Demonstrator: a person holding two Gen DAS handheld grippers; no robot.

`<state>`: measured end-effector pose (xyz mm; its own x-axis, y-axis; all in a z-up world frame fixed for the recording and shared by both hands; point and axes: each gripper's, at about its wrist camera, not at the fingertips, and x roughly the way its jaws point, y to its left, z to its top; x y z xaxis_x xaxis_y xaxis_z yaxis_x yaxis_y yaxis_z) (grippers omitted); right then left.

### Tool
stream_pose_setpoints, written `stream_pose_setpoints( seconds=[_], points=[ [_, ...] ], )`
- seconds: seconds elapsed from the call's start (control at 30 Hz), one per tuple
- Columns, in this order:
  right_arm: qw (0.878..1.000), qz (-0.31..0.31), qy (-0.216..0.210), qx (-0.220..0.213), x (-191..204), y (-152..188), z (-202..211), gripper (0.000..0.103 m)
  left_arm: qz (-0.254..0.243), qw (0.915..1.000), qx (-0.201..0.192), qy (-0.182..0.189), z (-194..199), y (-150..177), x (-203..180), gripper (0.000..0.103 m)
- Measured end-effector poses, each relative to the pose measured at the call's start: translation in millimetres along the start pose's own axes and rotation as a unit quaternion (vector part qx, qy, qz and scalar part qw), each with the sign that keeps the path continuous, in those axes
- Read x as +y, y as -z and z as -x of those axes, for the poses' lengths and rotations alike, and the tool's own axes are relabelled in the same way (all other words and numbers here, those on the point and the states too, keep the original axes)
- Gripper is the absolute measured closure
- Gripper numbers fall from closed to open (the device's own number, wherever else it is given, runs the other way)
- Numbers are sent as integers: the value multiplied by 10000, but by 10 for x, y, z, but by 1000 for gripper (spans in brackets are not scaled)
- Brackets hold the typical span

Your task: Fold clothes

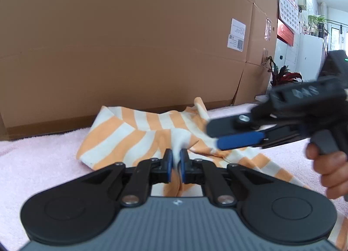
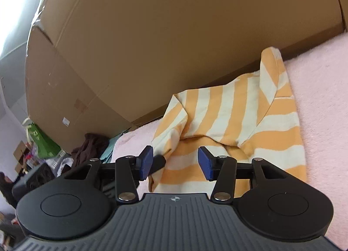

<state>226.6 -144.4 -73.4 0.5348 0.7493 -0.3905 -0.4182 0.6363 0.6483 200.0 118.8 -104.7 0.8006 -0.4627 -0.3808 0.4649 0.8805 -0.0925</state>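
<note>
- The striped shirt [image 1: 139,137] lies bunched on the pink blanket [image 1: 39,159], by the box [image 1: 130,44].
- Left tongs [image 1: 176,165] pinch a shirt fold tight.
- Right tongs [image 2: 177,162] are half open, holding nothing.
- Folding looks barely begun.

Shirt [image 1: 139,140] lies bunched on the blanket [image 1: 39,164], cardboard box [image 1: 130,44] right behind it, plant [image 1: 282,75] off to the box's right.

One striped garment [image 1: 139,135]; one pink towel [image 1: 39,159]; two grippers: left gripper [image 1: 175,165], right gripper [image 2: 176,161]; one cardboard box [image 1: 130,44].
</note>
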Motion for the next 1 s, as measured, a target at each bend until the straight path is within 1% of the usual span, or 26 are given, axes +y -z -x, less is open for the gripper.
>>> stream_pose_setpoints(
  seconds=[0.1, 0.13, 0.17, 0.2, 0.23, 0.27, 0.3, 0.33, 0.4, 0.47, 0.53, 0.57, 0.6, 0.63, 0.67, 0.7, 0.77, 0.83, 0.87, 0.93, 0.97, 1.0],
  points=[
    [9983, -511, -184, 216, -77, -66, -257, 53, 45, 10000, -3, 22, -7, 26, 23, 98],
    [9979, -558, -142, 291, -78, -79, -334, 53, 65, 10000, -7, 36, -3, 33, 34, 98],
    [9978, -562, -61, 356, -68, -89, -398, 55, 86, 9999, -11, 51, 0, 40, 46, 98],
    [9976, -535, -88, 426, -55, -90, -443, 58, 101, 9999, -3, 70, -2, 47, 56, 98],
    [9974, -507, -124, 496, -42, -91, -487, 66, 104, 9999, 8, 77, -9, 54, 60, 98],
    [9973, -465, -160, 544, -19, -99, -511, 85, 109, 9999, 38, 73, -22, 63, 64, 98],
    [9972, -423, -195, 590, 5, -108, -534, 92, 113, 9999, 68, 70, -36, 72, 68, 98],
    [9970, -380, -230, 637, 29, -117, -557, 93, 137, 9999, 31, 42, -18, 68, 79, 98],
    [9977, -243, -120, 613, 89, -154, -569, 95, 186, 9998, -46, -15, 20, 60, 100, 94],
    [9982, -150, -79, 570, 139, -215, -578, 98, 169, 9997, -177, -49, 126, 46, 81, 96],
    [9986, -109, -126, 509, 178, -303, -585, 98, 124, 9992, -259, 261, 233, 36, 34, 95],
    [9986, -104, -179, 482, 201, -359, -579, 98, 60, 9985, -232, 487, 268, 34, -10, 94],
    [9988, -89, -213, 437, 236, -435, -591, 98, -17, 9980, -141, 618, 260, 26, -57, 90],
    [9989, -73, -245, 390, 272, -514, -604, 98, -94, 9978, -45, 654, 223, 15, -98, 85],
    [9990, -50, -300, 338, 321, -580, -597, 98, -142, 9978, -1, 648, 176, 0, -122, 76],
    [9989, -25, -358, 286, 371, -645, -588, 98, -145, 9980, -14, 613, 108, -27, -125, 75],
    [9987, 40, -466, 186, 479, -764, -568, 98, 58, 9985, -42, 535, -53, -109, -65, 78],
    [9984, 98, -553, 100, 582, -859, -543, 98, 484, 9963, 51, 702, -261, -199, 41, 77],
    [9982, 112, -588, 61, 626, -900, -529, 98, 638, 9952, 90, 735, -359, -237, 79, 75],
    [9977, 73, -677, -20, 677, -963, -507, 98, 691, 9960, 62, 571, -538, -327, 133, 72],
    [9973, 15, -737, -69, 687, -989, -485, 98, 684, 9968, 9, 419, -598, -364, 165, 70],
    [9967, -45, -798, -119, 695, -1015, -463, 98, 705, 9971, -44, 290, -642, -392, 212, 66]
  ],
)
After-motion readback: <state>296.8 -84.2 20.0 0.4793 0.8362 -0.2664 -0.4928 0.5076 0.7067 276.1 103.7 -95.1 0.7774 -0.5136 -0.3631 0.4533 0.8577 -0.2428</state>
